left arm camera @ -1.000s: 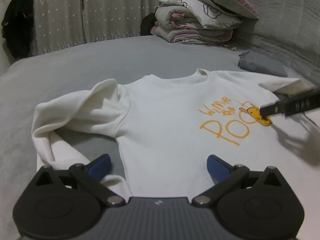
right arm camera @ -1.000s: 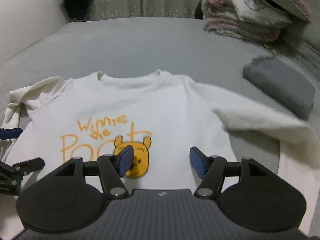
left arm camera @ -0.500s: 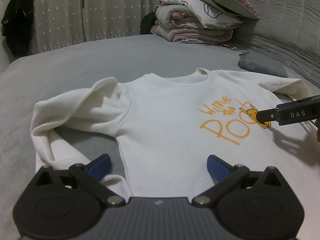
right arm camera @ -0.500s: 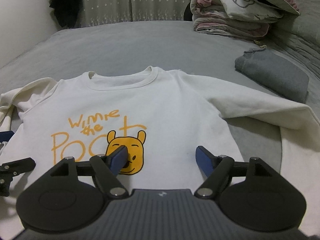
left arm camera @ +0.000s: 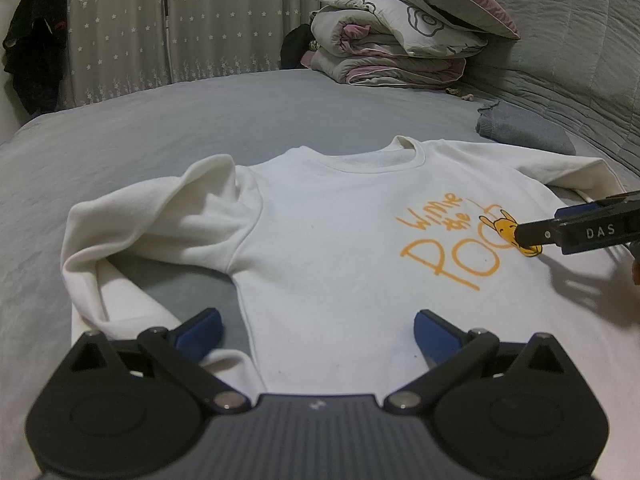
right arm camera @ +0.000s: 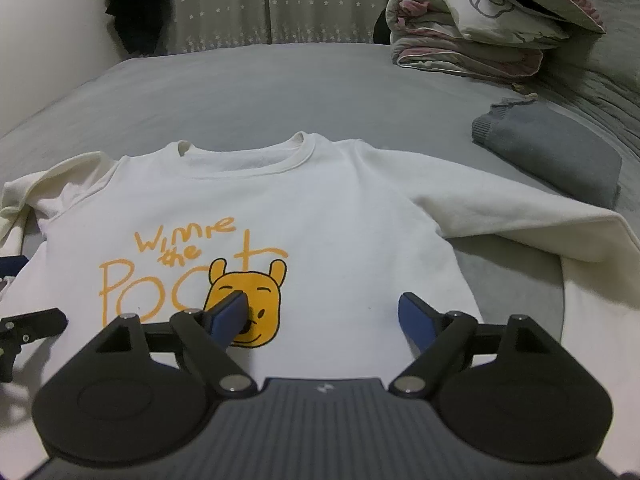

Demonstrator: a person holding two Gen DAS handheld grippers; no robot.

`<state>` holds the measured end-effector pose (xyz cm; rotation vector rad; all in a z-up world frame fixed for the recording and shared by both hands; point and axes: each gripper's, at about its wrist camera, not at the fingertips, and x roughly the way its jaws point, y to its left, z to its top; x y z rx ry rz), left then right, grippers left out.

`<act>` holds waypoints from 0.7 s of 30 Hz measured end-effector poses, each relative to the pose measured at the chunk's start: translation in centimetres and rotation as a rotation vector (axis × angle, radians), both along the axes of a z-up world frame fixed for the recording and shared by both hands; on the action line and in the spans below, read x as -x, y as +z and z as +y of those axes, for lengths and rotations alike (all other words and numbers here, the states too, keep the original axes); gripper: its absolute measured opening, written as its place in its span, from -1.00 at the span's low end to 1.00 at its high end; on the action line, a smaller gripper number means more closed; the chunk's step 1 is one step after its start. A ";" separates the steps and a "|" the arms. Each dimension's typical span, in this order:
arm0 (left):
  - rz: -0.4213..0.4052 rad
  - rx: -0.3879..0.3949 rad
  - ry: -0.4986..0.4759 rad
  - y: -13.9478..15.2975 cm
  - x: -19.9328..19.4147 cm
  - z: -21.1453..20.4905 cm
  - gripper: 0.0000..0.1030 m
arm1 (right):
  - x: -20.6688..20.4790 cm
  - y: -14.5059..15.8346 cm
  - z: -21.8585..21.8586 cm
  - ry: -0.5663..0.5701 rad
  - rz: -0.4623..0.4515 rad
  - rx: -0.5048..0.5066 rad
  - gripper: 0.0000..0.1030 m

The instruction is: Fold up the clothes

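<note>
Right wrist view: the right gripper [right arm camera: 320, 316] hovers over the sweatshirt's [right arm camera: 332, 216] lower front, fingers [right arm camera: 228, 314] opening wide with nothing clamped, probably readying to pinch the hem. The left gripper [left arm camera: 316, 334] hovers likewise, fingers wide apart and empty. Beyond both, the cream sweatshirt lies face up on the bed [left arm camera: 200, 120], orange bear print showing, sleeves bent outward, unfolded.

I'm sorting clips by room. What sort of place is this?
Most likely a bedroom: a wide grey-sheeted bed, folded floral quilts and pillows stacked on it, and star-patterned curtains behind.
</note>
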<state>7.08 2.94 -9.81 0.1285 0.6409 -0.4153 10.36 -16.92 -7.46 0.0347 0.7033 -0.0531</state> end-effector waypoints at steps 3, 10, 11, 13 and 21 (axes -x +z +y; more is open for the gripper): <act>0.000 0.000 0.000 0.0 0.0 0.0 0.99 | 0.1 0.1 -0.1 0.001 0.001 0.000 0.68; 0.000 0.000 0.000 0.0 0.0 0.0 0.99 | 0.2 0.1 0.0 -0.001 0.000 0.001 0.69; 0.000 0.000 0.000 0.0 0.0 0.0 0.99 | 0.2 0.1 0.0 -0.002 0.002 0.001 0.69; 0.000 0.000 0.000 0.0 0.0 0.0 0.99 | 0.2 0.1 0.0 -0.003 0.004 0.001 0.69; -0.003 -0.004 0.000 -0.1 0.0 0.0 0.99 | 0.5 0.6 -0.3 -0.002 0.025 -0.001 0.69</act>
